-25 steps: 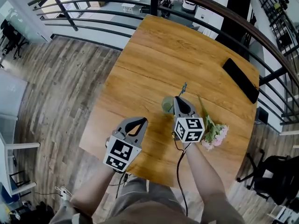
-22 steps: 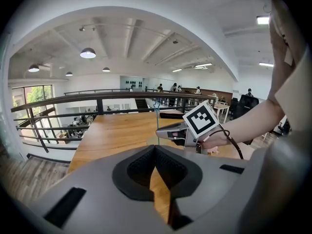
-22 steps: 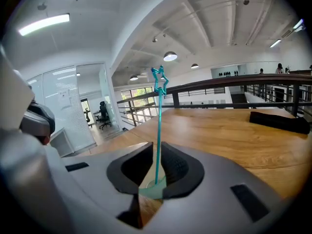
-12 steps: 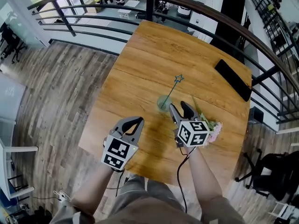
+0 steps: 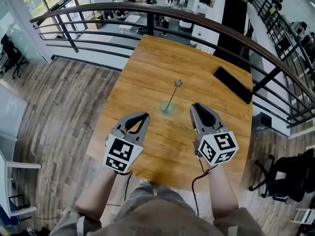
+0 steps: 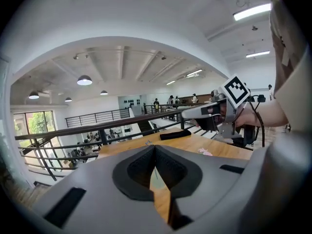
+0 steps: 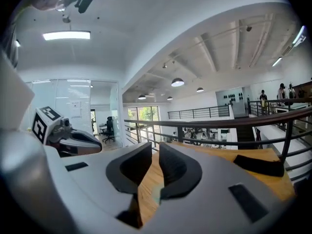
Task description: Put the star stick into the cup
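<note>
A small green translucent cup (image 5: 167,108) stands on the wooden table (image 5: 147,68). The thin star stick (image 5: 173,93) leans out of it, its star at the far upper end, and nothing holds it. My right gripper (image 5: 198,106) hovers to the right of the cup, clear of it. Its jaws are closing, a narrow gap remains between them, and nothing is in that gap (image 7: 155,147). My left gripper (image 5: 145,116) is shut and empty, near-left of the cup. In the left gripper view the star (image 6: 148,142) shows just above the jaw tips (image 6: 155,147).
A flat black object (image 5: 234,85) lies at the table's far right. Something pink (image 6: 204,151) lies on the table to the right. A dark metal railing (image 5: 123,6) curves round the table's far side, with a lower floor beyond. The near table edge is under my forearms.
The right gripper let go of the star stick, which now stands in the cup, and drew back towards me and right. The pink flowers have left the head view. The left gripper barely moved.
</note>
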Demonstrator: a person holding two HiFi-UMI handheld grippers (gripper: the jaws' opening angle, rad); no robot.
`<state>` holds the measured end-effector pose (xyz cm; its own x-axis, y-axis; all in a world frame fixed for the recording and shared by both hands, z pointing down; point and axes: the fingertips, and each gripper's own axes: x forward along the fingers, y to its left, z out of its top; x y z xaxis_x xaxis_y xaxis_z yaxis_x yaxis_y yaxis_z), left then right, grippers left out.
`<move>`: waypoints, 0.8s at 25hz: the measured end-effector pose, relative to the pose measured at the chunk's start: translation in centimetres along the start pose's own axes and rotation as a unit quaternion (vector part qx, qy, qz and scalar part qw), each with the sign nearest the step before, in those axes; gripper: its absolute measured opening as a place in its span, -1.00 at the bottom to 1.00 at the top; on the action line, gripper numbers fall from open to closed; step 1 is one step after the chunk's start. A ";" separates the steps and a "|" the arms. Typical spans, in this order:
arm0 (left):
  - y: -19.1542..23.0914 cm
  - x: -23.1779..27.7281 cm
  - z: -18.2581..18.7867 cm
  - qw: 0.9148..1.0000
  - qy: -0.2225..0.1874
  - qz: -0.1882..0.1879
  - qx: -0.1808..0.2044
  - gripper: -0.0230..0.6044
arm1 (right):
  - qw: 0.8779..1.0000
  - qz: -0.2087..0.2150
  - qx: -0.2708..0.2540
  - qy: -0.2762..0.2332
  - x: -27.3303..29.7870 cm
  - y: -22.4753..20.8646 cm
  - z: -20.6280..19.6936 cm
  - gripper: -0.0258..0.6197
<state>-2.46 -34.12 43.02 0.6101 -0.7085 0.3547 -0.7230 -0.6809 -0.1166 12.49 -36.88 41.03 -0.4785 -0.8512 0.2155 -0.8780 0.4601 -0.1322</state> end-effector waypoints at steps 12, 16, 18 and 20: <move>-1.8 -6.3 6.6 0.995 -0.069 0.017 0.067 -0.87 | 0.997 0.033 -0.026 -0.062 -9.7 4.9 6.4 -0.79; -2.6 -7.4 6.2 0.995 -0.068 0.017 0.064 -0.87 | 0.996 0.065 0.001 -0.062 -11.7 6.7 6.3 -0.81; -2.9 -7.8 5.7 0.996 -0.065 0.016 0.058 -0.87 | 0.996 0.071 -0.009 -0.058 -12.3 7.7 6.0 -0.82; -3.4 -7.9 5.1 0.997 -0.059 0.012 0.051 -0.87 | 0.996 0.074 -0.023 -0.046 -12.6 8.3 5.3 -0.82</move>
<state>-3.19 -27.14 35.90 0.6308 -0.7381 0.2395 -0.7054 -0.6741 -0.2194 11.30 -23.73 32.08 -0.6008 -0.7923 0.1066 -0.7990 0.5911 -0.1102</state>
